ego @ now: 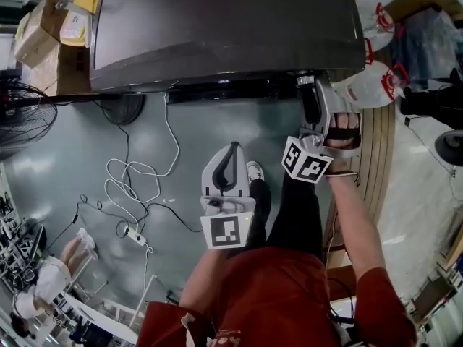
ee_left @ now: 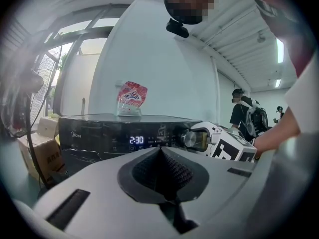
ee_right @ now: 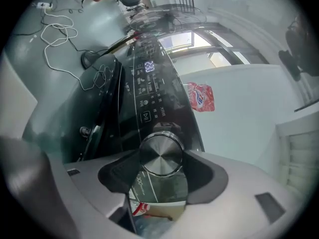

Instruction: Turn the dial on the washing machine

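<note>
floor [ego: 58, 172]: grey-green | on it: washing machine [ego: 217, 27]; white cable [ego: 130, 183]; power strip [ego: 136, 235]

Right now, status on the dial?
Right gripper clamped on dial. Left gripper shut, empty, back from washing machine. Pouch on top, away from dial.

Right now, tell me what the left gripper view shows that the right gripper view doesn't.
Only the left gripper view: the right gripper seen side-on at the washer, boxes beside it, and a person with a backpack. Only the right gripper view: the dial face-on, clamped between that gripper's fingers, and a white cable on the floor. Both: the lit display and the red pouch on top.
</note>
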Motion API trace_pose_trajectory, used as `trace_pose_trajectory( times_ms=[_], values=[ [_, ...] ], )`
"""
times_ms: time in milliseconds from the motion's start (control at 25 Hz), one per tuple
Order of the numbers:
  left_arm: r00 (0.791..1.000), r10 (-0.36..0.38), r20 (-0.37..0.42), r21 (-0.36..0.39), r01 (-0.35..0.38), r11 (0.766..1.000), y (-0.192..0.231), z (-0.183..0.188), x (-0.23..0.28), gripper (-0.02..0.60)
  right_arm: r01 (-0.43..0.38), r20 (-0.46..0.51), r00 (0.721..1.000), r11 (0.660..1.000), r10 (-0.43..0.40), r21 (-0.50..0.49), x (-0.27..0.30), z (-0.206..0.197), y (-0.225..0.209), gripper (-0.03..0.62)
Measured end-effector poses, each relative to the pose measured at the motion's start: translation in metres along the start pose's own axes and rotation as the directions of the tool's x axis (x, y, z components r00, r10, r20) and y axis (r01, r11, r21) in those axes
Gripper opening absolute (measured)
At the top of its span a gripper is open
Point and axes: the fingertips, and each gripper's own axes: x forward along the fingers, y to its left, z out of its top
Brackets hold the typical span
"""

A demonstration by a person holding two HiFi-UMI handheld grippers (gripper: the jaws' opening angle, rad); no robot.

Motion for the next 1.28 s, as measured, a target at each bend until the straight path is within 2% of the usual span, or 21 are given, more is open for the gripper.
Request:
trace_pose_trajectory(
  times_ms=[440, 720, 960, 1280],
  values=[
    [1.0, 0.005, 0.0, 0.006, -0.005, 1.0, -0.001, 0.001, -0.003, 0.009, -0.015, 0.001, 1.0, 1.0, 0.015, 0.009, 0.0, 0.0, 0.0, 0.282],
    [1.0, 0.013, 0.008, 0.002, -0.013, 1.0, 0.0, 0.004, -0.009, 0.009, -0.06, 0.012, 0.998, 0.996, 0.059, 0.069, -0.006, 0.003, -0.003, 0.296],
    [0.999, 0.013, 0.043, 0.001, -0.013, 1.0, -0.002, 0.018, -0.014, 0.009, -0.1, -0.001, 0.995, 0.989, 0.1, 0.108, -0.018, 0.002, -0.003, 0.299],
    [0.996, 0.021, 0.082, 0.002, -0.021, 1.0, 0.001, 0.045, -0.036, 0.009, -0.156, 0.01, 0.988, 0.984, 0.156, 0.087, -0.054, 0.01, -0.012, 0.305]
  ],
)
